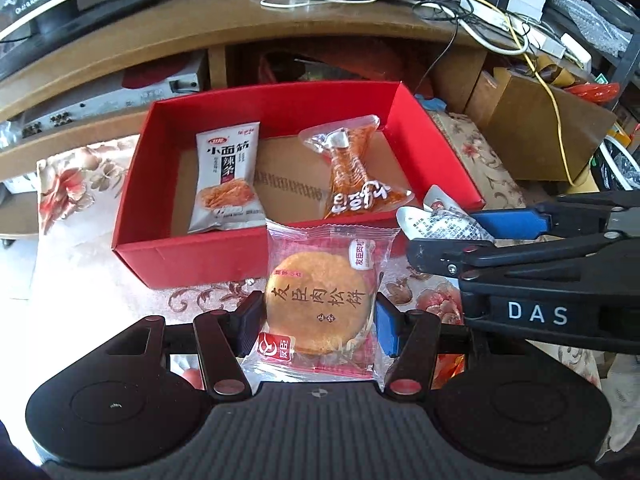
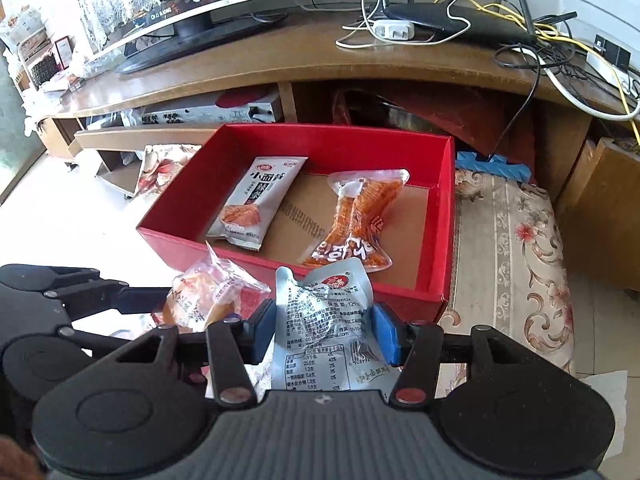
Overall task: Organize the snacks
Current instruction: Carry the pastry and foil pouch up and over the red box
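My left gripper [image 1: 318,322] is shut on a round pastry in a clear wrapper [image 1: 320,300], held just in front of the red box's [image 1: 192,256] near wall. My right gripper [image 2: 325,334] is shut on a crumpled silver snack pouch [image 2: 324,312], also in front of the red box [image 2: 408,300]. In the left wrist view the right gripper [image 1: 444,236] comes in from the right with the silver pouch [image 1: 436,220] at the box's near right corner. Inside the box lie a white spicy-strip packet [image 1: 226,178] and a clear orange snack pack [image 1: 356,172]. The pastry [image 2: 208,300] shows at left in the right wrist view.
The box sits on a floral cloth [image 2: 508,248]. Behind it stands a wooden TV desk [image 1: 200,52] with cables, a router [image 2: 452,20] and a monitor base [image 2: 188,36]. Cardboard boxes [image 1: 536,128] crowd the right side.
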A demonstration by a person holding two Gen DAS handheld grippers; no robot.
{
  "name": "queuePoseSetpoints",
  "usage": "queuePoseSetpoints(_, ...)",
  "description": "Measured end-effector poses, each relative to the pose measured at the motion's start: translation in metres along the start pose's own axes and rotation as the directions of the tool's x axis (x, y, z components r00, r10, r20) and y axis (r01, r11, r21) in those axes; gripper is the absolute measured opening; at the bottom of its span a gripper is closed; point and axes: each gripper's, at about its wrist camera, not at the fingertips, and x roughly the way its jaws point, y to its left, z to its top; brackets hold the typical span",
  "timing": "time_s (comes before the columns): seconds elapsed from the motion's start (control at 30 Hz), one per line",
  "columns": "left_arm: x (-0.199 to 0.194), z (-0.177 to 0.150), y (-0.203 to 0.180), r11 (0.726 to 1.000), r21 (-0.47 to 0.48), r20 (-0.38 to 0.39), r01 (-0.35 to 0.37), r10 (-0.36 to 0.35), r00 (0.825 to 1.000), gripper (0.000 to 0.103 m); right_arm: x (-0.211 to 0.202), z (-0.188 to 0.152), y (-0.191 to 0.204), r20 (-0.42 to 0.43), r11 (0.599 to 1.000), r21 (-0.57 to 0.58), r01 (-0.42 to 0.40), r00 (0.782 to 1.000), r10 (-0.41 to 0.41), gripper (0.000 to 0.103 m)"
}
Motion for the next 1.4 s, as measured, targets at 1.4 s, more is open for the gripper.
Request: queuePoseSetpoints(1.4,0.022,0.048,0.020,0.985,-0.016,0.094,-0.170,0.171,0.981,0.063,0.036,0.043,-0.013,0.063,0.996,0.073,0.059,0.996,-0.064,0.048)
